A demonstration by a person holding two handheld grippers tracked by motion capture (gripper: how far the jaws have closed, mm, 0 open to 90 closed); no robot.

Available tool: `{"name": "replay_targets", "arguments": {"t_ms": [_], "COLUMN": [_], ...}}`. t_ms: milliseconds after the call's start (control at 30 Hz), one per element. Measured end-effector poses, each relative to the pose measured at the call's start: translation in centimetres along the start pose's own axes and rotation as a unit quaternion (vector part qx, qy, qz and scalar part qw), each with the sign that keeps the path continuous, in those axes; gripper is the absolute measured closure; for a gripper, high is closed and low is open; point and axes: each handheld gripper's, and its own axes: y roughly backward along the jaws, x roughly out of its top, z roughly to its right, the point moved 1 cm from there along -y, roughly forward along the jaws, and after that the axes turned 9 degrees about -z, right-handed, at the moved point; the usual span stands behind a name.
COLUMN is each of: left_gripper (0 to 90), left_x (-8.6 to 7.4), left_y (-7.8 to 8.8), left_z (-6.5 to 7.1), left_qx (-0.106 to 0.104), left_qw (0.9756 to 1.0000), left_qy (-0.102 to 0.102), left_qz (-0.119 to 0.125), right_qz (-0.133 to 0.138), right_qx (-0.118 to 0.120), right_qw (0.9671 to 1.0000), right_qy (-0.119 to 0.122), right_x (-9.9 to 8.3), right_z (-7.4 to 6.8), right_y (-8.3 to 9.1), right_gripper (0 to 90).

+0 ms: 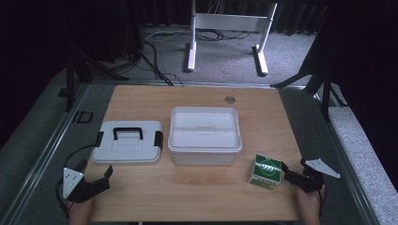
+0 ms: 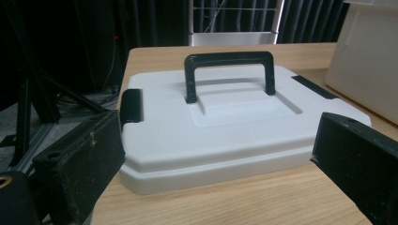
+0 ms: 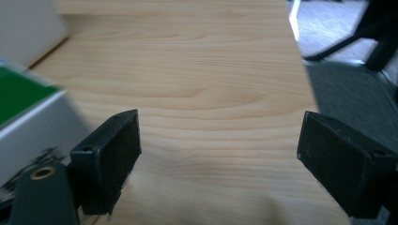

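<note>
**Both grippers wait at the near edge, jaws apart**

While the two hands rest low at the near side of the wooden table, nothing on it is being held. The left gripper sits at the near left corner with its jaws spread wide and nothing between them, pointing toward the grey lid. In the left gripper view that lid lies flat on the table just beyond the jaws, its black handle standing upright in the middle and a black clasp on its left edge.

The right gripper sits at the near right, jaws likewise spread and empty. Just beside its left jaw stands a small green and white box, close but, as far as I can see, not pinched; in the right gripper view the box sits blurred at the left, outside the jaws, with bare table between them.

In the middle of the table, just right of the lid, stands the open white container, with the box near its front right corner. A small round grommet is set into the table behind it.
</note>
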Motion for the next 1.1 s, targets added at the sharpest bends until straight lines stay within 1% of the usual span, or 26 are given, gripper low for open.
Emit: {"name": "replay_targets", "arguments": {"t_ms": [67,100,133,167,233,267,300,367,467,500,533,567,600,667,700,833,867,900,933,1000,1033,1100], "left_gripper": [2.4,2.4,2.4,2.4,2.4,2.4,2.4,2.4,2.4,2.4,2.4,2.3,2.4,2.4,2.4,2.3,2.4,2.4,2.4,2.4,2.4,2.4], "left_x": [0.0,0.0,0.0,0.0,0.0,0.0,0.0,0.0,0.0,0.0,0.0,0.0,0.0,0.0,0.0,0.0,0.0,0.0,0.0,0.0,0.0,0.0], "left_y": [0.0,0.0,0.0,0.0,0.0,0.0,0.0,0.0,0.0,0.0,0.0,0.0,0.0,0.0,0.0,0.0,0.0,0.0,0.0,0.0,0.0,0.0], "left_z": [0.0,0.0,-0.1,-0.1,-0.1,-0.1,0.0,-0.1,-0.1,-0.1,-0.1,-0.1,-0.1,-0.1,-0.1,-0.1,0.0,0.0,0.0,0.0,0.0,0.0], "left_qx": [0.001,0.001,0.001,-0.001,-0.002,-0.002,-0.002,-0.005,-0.005,-0.006,-0.006,-0.006,-0.007,-0.007,-0.007,-0.008,-0.007,-0.007,-0.008,-0.007,-0.008,-0.007], "left_qw": [1.0000,1.0000,1.0000,1.0000,1.0000,1.0000,1.0000,1.0000,1.0000,1.0000,1.0000,1.0000,1.0000,1.0000,1.0000,1.0000,1.0000,1.0000,1.0000,1.0000,1.0000,1.0000], "left_qy": [-0.001,-0.001,0.003,0.004,0.003,0.003,0.001,0.001,0.001,0.001,0.001,0.001,0.000,0.001,0.001,0.001,0.000,0.000,0.000,-0.001,-0.002,-0.004], "left_qz": [0.000,0.000,0.003,0.003,0.003,0.003,0.002,0.002,0.002,0.002,0.002,0.002,0.001,0.000,0.000,-0.001,-0.001,-0.001,-0.001,-0.001,-0.001,-0.002], "right_qz": [-0.007,-0.007,-0.010,-0.018,-0.024,-0.024,-0.033,-0.039,-0.048,-0.052,-0.060,-0.057,-0.058,-0.065,-0.066,-0.065,-0.058,-0.058,-0.051,-0.046,-0.042,-0.036], "right_qx": [-0.011,-0.011,-0.011,-0.013,-0.017,-0.017,-0.014,-0.010,-0.015,-0.007,-0.009,-0.008,-0.001,0.009,0.015,0.019,0.023,0.023,0.026,0.036,0.035,0.041], "right_qw": [0.9999,0.9999,0.9998,0.9996,0.9994,0.9994,0.9992,0.9991,0.9986,0.9984,0.9980,0.9982,0.9981,0.9977,0.9976,0.9976,0.9979,0.9979,0.9982,0.9981,0.9983,0.9983], "right_qy": [0.011,0.011,0.013,0.016,0.014,0.014,0.014,0.015,0.018,0.020,0.018,0.017,0.019,0.011,0.011,0.014,0.015,0.015,0.016,0.016,0.019,0.020], "right_x": [0.1,0.1,0.1,0.1,0.2,0.2,0.2,0.2,0.3,0.3,0.5,0.6,0.7,1.0,1.1,1.8,2.6,2.6,3.4,4.1,4.6,5.2], "right_z": [-0.3,-0.3,-0.3,-0.4,-0.4,-0.4,-0.4,-0.4,-0.4,-0.4,-0.1,-0.1,0.1,0.3,0.4,0.6,0.7,0.7,0.9,1.0,0.9,0.9], "right_y": [-0.1,-0.1,-0.2,-0.3,-0.4,-0.4,-0.5,-0.6,-0.7,-0.8,-0.9,-0.9,-0.8,-1.0,-1.0,-0.8,-0.4,-0.4,0.0,0.3,0.5,0.7], "right_gripper": [12.7,12.7,12.8,12.8,12.8,12.8,12.8,12.8,12.8,12.8,13.0,13.7,13.7,13.7,13.7,13.8,13.8,13.8,13.9,14.7,14.8,14.8]}}
